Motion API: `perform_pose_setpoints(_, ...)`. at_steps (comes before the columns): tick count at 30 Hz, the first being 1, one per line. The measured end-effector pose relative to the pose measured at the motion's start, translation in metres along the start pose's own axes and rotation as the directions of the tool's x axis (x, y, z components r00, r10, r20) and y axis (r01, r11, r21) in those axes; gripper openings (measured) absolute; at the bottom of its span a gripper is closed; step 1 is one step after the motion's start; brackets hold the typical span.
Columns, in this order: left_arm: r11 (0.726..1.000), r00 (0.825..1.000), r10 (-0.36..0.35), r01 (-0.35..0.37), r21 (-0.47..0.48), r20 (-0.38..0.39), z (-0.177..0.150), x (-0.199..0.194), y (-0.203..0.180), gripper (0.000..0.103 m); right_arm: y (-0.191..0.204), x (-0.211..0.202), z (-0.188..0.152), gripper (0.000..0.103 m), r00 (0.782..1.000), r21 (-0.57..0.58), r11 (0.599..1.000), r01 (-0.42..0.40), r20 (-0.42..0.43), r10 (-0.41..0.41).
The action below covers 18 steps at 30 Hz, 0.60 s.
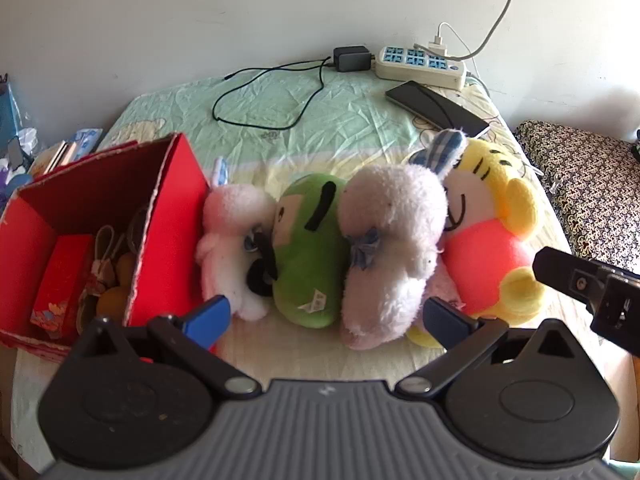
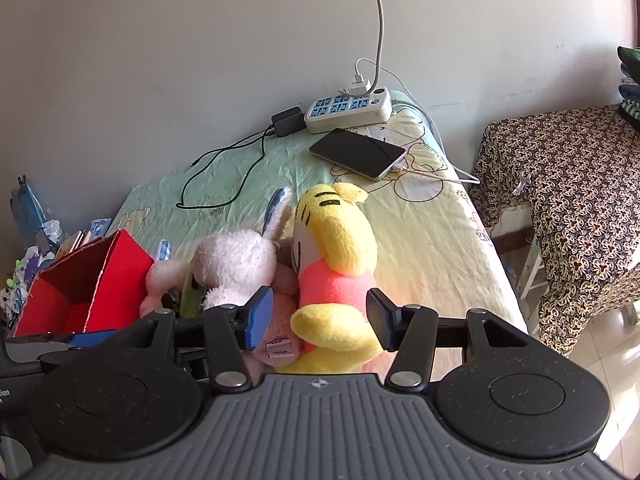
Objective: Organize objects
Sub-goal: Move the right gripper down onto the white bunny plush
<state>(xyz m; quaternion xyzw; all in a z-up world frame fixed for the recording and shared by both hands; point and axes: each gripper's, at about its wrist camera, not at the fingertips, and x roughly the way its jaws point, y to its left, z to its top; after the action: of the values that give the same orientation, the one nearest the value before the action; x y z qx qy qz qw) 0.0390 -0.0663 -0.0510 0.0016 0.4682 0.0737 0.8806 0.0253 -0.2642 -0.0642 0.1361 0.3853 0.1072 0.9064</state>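
Both jaw pairs are spread wide and hold nothing. The right gripper (image 2: 316, 320) frames the yellow plush (image 2: 336, 280) at lower centre of its view; the left gripper (image 1: 326, 316) faces the green plush (image 1: 308, 252). Soft and probably light, the toys are best pinched at the body. The red box (image 1: 168, 224), at left, is seen to contain small trinkets.

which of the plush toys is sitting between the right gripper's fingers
The yellow tiger plush with the pink shirt, at the right end of the row. The right gripper straddles its lower body, open; the white and green plush toys lie further left.
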Motion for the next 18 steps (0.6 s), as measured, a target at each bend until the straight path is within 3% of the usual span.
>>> perform_pose_setpoints(18,1.000,1.000,-0.007,0.007,-0.011,-0.019,-0.0026,0.0064,0.0077,0.102,0.0090,0.0062,-0.0038,0.057,1.000,-0.022,1.000,-0.008,-0.011,0.008)
